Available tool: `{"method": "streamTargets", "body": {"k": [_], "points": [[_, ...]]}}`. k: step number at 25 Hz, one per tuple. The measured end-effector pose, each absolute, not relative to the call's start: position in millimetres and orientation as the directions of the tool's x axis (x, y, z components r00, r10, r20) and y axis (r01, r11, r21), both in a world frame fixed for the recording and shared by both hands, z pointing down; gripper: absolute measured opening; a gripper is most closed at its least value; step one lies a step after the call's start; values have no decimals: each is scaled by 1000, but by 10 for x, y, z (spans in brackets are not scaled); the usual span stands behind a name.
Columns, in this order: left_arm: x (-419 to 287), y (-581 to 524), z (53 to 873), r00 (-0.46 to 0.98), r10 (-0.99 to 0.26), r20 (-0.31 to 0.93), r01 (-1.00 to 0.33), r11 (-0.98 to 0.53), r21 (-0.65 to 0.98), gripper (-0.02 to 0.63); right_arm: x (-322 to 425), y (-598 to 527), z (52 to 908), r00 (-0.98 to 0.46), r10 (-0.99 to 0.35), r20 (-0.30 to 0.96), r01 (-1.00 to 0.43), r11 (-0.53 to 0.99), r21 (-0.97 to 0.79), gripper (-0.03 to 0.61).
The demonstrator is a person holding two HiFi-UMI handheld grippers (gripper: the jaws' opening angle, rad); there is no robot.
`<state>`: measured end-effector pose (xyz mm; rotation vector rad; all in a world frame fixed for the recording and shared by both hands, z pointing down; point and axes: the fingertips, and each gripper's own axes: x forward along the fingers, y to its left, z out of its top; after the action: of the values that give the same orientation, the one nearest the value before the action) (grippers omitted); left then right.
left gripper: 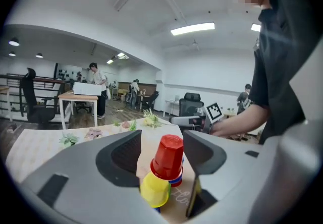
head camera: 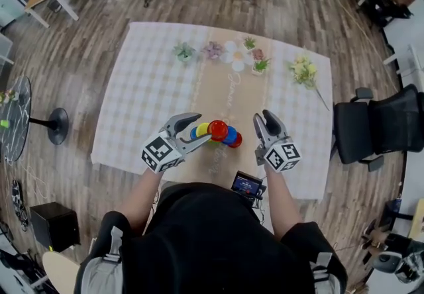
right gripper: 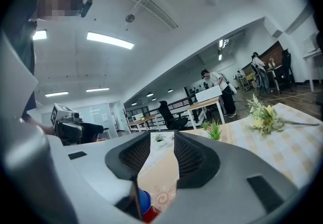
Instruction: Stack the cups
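**While the cups stand on the runner, both grippers hold nothing**

Where the checked table (head camera: pixel 146 87) nears the person, the left gripper (head camera: pixel 201 128) reaches in from the left, pointing at the cups (head camera: pixel 217 132). Its jaws are spread wide and released. In the left gripper view a red cup (left gripper: pixel 168 155) stands upside down between them, with a clear gap to the left jaw. Whether the right jaw touches it I cannot tell. That red cup sits on a stack whose blue rim (left gripper: pixel 176 181) peeps out below. Just in front and lower, a yellow cup (left gripper: pixel 155 190), also upside down, rests over another blue one.

All the cups stand together on the tan runner (head camera: pixel 228 97) that runs down the middle of the table. They are close to its near edge, between the two grippers.

To their right, the right gripper (head camera: pixel 264 119) hovers just beside the cups, apart from them. Its jaws stand partly open and empty. The right gripper view shows only runner through the gap, with a blue and a red cup edge low at the left of that view.

At the far side of the table lie small plants (head camera: pixel 184 52) and, further right, flowers (head camera: pixel 303 69). Off the table's right edge stands a black chair (head camera: pixel 384 124).
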<state>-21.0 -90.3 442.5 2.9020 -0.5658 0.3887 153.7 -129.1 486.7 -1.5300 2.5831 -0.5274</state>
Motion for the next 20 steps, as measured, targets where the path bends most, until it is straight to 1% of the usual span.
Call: {"method": "streamTargets", "body": {"k": [3,5,6,8,10,11,14,16,20], "points": [[-543,-979,4113,879,-450,159,-472,-870,145,244,1447,-1220,4717,-509,-857,82,-837,470,-280,142],[-789,-1018,3932,844,-530,76,-535,-829,161,241,1393,-1160,4589,-516,-854,67,-841,490,-230,117],[-911,-1019,3865,822,-569,43,-567,-807,165,226,1362,-1120,4519,-518,-853,58,-843,498,-202,96],[-1139,-979,3803,770,-639,-2,-629,-759,167,177,1294,-1006,4391,-517,-855,40,-849,506,-154,46],[-1311,-918,3832,723,-691,-17,-680,-715,165,131,1231,-859,4282,-519,-855,22,-849,512,-134,12],[-1368,-884,3869,706,-708,-17,-697,-699,164,96,1196,-778,4237,-525,-851,14,-844,519,-132,12],[-1478,-718,4014,674,-739,-5,-728,-665,167,39,1054,-469,4167,-553,-833,-1,-827,549,-125,11],[-1525,-573,4102,658,-753,6,-744,-649,160,15,974,-245,4146,-556,-831,-6,-826,553,-114,11],[-1546,-199,4227,642,-766,25,-762,-634,128,5,928,125,4216,-517,-856,14,-852,514,-102,11]]}}
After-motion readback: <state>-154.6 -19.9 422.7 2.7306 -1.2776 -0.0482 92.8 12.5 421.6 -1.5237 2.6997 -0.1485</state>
